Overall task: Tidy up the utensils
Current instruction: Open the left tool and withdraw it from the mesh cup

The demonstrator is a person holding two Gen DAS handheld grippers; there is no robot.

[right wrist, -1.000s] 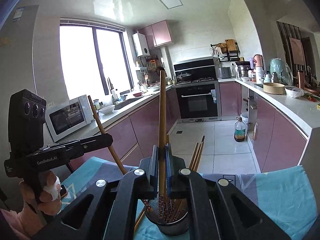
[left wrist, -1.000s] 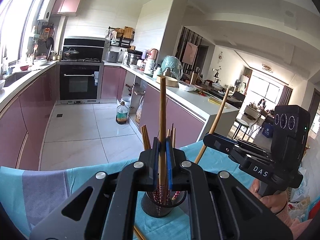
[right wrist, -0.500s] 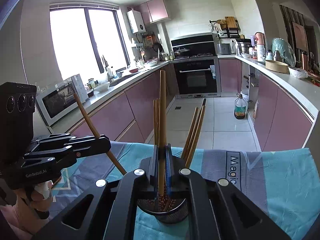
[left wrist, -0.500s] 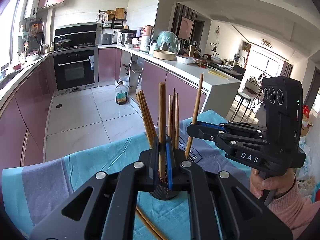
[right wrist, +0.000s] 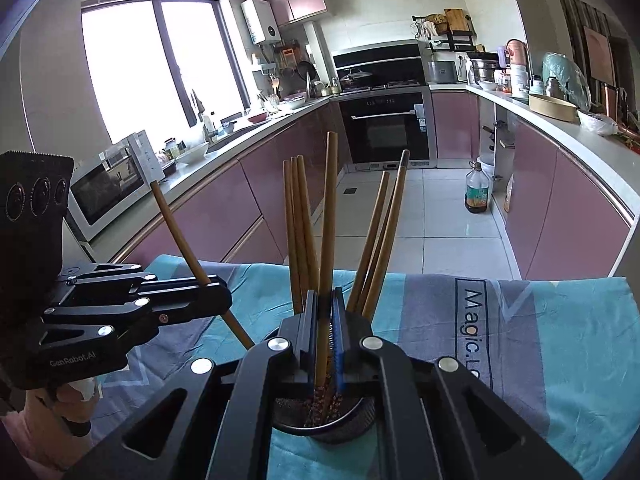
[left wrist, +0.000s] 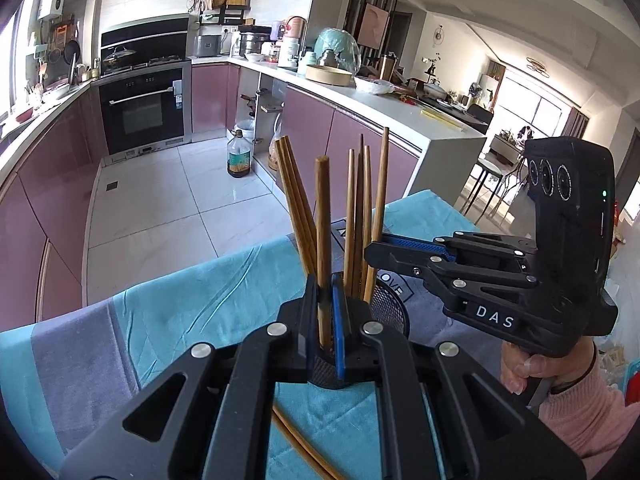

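Each gripper, left gripper (left wrist: pixel 327 312) and right gripper (right wrist: pixel 325 320), stands pinched shut on one upright chopstick (left wrist: pixel 322 248). Both sticks hang tips-down over the mesh holder (right wrist: pixel 324 426), near centre, so they can drop in beside the others

My view: table under teal-and-grey cloth (right wrist: pixel 520 320), printed lettering on grey band. Black mesh holder (right wrist: pixel 324 426) stands directly on cloth, chopsticks upright inside. Loose chopstick (left wrist: pixel 304 446) lies flat on cloth just beside holder, near my left gripper's base.
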